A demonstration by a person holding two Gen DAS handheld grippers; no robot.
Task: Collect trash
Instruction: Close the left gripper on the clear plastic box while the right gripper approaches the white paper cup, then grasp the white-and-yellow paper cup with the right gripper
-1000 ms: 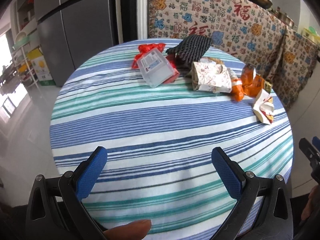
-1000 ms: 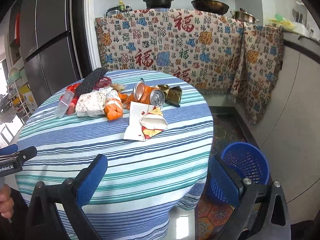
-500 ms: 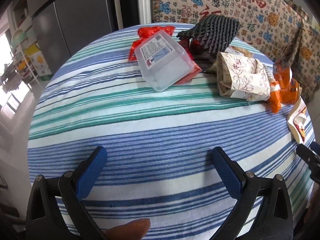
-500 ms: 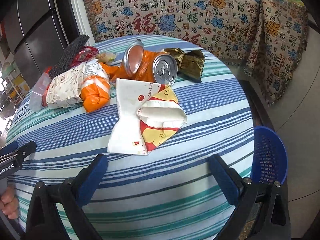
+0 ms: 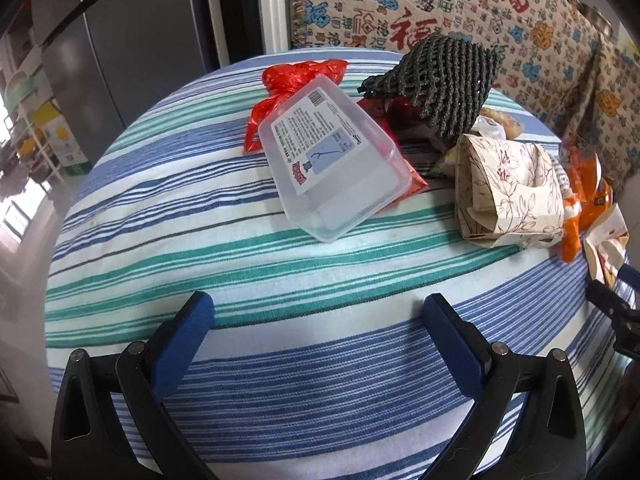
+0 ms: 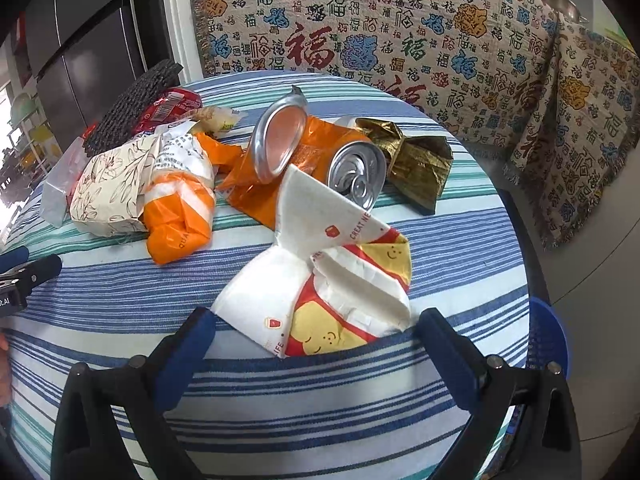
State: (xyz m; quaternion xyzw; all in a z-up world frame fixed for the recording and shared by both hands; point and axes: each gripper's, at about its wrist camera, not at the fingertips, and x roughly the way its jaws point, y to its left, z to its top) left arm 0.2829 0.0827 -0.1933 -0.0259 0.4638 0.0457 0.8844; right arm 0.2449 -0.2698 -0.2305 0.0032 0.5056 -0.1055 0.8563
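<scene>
Right wrist view: the trash lies in a loose heap on the round desk (image 6: 360,412) with its blue, green and white striped cloth. Nearest, at 12 o'clock from the right gripper (image 6: 316,328), a crumpled white, red and yellow paper wrapper (image 6: 320,280) sits just ahead of the released, wide-spread fingers (image 6: 188,344), which grasp nothing. Beyond it a silver drink can (image 6: 356,174) lies on its side on orange foil (image 6: 256,184), beside an opened tin (image 6: 280,140); a gold foil wrapper (image 6: 416,160) lies at 1 o'clock. At 10 o'clock an orange plastic bag (image 6: 176,220) touches a floral paper box (image 6: 112,188). A blue basket (image 6: 548,340) stands on the floor at 3 o'clock; its inside is hidden.

In the left wrist view, the left gripper (image 5: 320,316) hovers over bare cloth, fingers (image 5: 448,332) likewise released and empty. At 12 o'clock a clear plastic container (image 5: 336,164) lies tilted on a red plastic bag (image 5: 296,76); it looks empty. A black foam net (image 5: 448,76) rests at 1 o'clock. A patterned cloth (image 5: 440,12) hangs behind, and a grey refrigerator (image 5: 132,40) stands at 10 o'clock.
</scene>
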